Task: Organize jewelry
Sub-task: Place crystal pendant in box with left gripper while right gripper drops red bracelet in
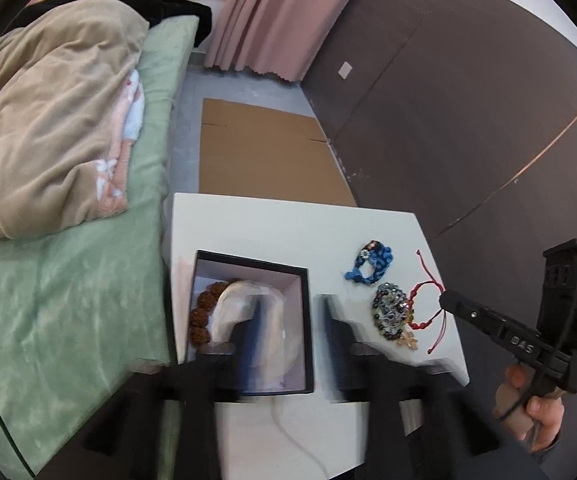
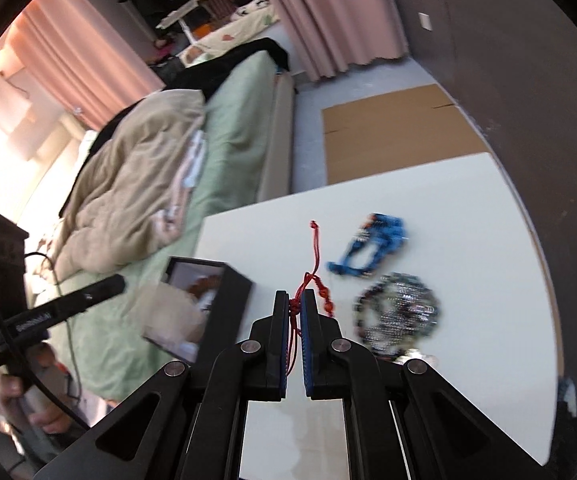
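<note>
A black jewelry box (image 1: 308,320) with a pale lining stands open on the white table (image 1: 288,228). A brown bead bracelet (image 1: 202,316) lies inside at its left wall. My left gripper (image 1: 288,312) is open and empty, its fingers over the box's right side. My right gripper (image 2: 297,300) is shut on a red cord bracelet (image 2: 315,256) and holds it just above the table; it also shows in the left wrist view (image 1: 446,300) at the table's right edge with the cord (image 1: 424,296). A blue braided bracelet (image 1: 370,266) and a dark beaded bracelet pile (image 1: 392,310) lie between.
A bed with a green cover (image 1: 68,300) and a beige blanket (image 1: 48,120) runs along the table's left. Flat cardboard (image 1: 264,152) lies on the floor beyond the table. A dark wall (image 1: 468,100) is at the right, a pink curtain (image 1: 272,12) behind.
</note>
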Demonstrator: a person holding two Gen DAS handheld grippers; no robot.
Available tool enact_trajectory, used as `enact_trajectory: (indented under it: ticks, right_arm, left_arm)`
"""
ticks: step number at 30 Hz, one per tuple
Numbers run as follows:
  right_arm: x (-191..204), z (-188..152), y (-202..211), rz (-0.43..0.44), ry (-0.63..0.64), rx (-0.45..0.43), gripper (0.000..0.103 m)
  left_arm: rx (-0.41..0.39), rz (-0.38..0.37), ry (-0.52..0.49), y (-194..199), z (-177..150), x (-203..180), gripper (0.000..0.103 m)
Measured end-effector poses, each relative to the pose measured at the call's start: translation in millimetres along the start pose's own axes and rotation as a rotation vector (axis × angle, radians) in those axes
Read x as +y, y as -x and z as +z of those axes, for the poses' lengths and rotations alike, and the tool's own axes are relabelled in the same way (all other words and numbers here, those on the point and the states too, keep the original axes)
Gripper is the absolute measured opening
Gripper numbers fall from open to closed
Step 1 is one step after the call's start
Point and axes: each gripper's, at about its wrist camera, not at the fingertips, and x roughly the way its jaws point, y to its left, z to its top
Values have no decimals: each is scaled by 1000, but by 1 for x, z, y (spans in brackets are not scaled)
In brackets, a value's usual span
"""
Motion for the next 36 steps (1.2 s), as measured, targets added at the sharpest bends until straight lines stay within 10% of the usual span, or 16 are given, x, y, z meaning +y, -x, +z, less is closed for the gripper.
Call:
enact_trajectory:
  ticks: [2, 20, 22, 24, 36]
  right_arm:
    - [14, 4, -5, 30, 20, 3, 7]
    - [111, 11, -51, 272, 157, 136, 8]
    - [108, 8, -61, 248, 151, 177, 19]
    - [99, 5, -62, 215, 131, 168, 57]
    - [35, 7, -11, 100, 52, 81, 71]
  left_arm:
    - [-33, -1, 8, 6, 0, 3, 78]
    - [-156, 69, 43, 44, 10, 37, 78]
    - [-166, 74, 57, 47, 11, 43, 78]
    - [-166, 76, 72, 47, 11, 46, 78]
    - [-112, 74, 3, 21, 9, 19, 78]
